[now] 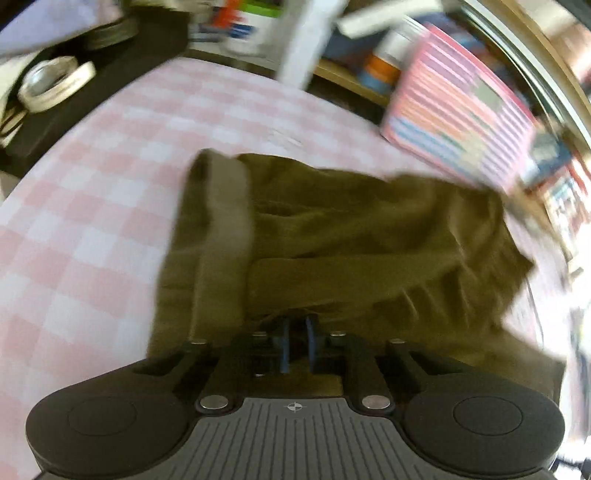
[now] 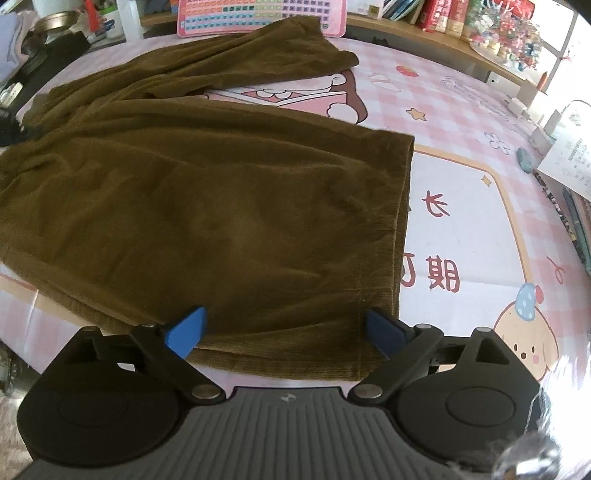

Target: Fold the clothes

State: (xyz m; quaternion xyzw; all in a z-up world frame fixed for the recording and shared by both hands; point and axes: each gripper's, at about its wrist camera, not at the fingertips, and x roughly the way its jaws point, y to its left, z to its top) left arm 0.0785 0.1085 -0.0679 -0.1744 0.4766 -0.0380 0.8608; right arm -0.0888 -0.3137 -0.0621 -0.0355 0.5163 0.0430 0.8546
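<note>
Olive-brown corduroy trousers (image 2: 207, 192) lie spread on a pink checked table cover (image 2: 461, 122). One leg runs toward the far edge, and the nearer leg ends in a hem (image 2: 402, 221) at the right. My right gripper (image 2: 284, 328) hovers open over the near corner of that leg, its blue pads (image 2: 186, 328) wide apart and touching nothing. In the blurred left wrist view the trousers (image 1: 351, 236) bunch up against my left gripper (image 1: 297, 332). Its blue pads (image 1: 284, 343) stand almost together, pinching a fold of the cloth near a band (image 1: 221, 229).
Tape rolls (image 1: 55, 85) sit on a black box at the far left of the table. A pink chart board (image 2: 258, 14) leans at the back, also seen as a pink chart board (image 1: 461, 122) in the left view. Shelves of books (image 2: 461, 18) and papers (image 2: 569, 147) line the right side.
</note>
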